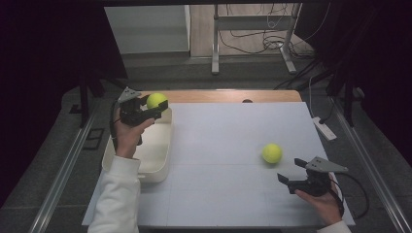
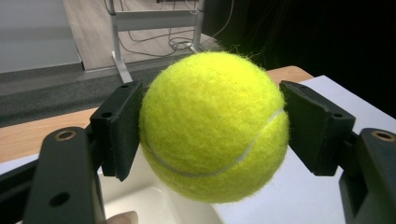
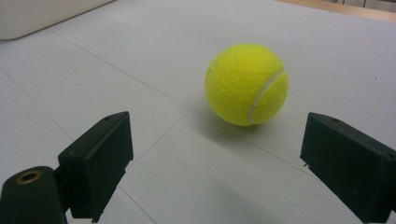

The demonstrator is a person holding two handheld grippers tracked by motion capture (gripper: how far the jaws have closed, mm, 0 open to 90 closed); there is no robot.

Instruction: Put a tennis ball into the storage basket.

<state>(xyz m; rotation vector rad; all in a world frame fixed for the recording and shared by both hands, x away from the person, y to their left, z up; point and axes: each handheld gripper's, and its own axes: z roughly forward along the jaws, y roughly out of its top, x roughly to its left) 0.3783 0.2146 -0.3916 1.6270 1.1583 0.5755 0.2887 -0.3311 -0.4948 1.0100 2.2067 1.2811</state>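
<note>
The left gripper, in the upper left of the high view, is clamped on a tennis ball. In the left gripper view its two black pads press the ball's sides at mid frame, and the ball bulges out above and below them. The held ball hangs over the far end of a white bin, whose pale inside shows at the bottom of the left gripper view. The left hand and a white sleeve rise from the lower left of the high view.

The right gripper, in the lower right of the high view, has its jaws spread wide with nothing between them. In the right gripper view the pads stand at the lower left and lower right corners. A second ball lies on the white mat just up and left of that gripper, apart from it; in the right gripper view it sits above centre, beyond the jaws. The right hand comes in at the bottom right edge.
</note>
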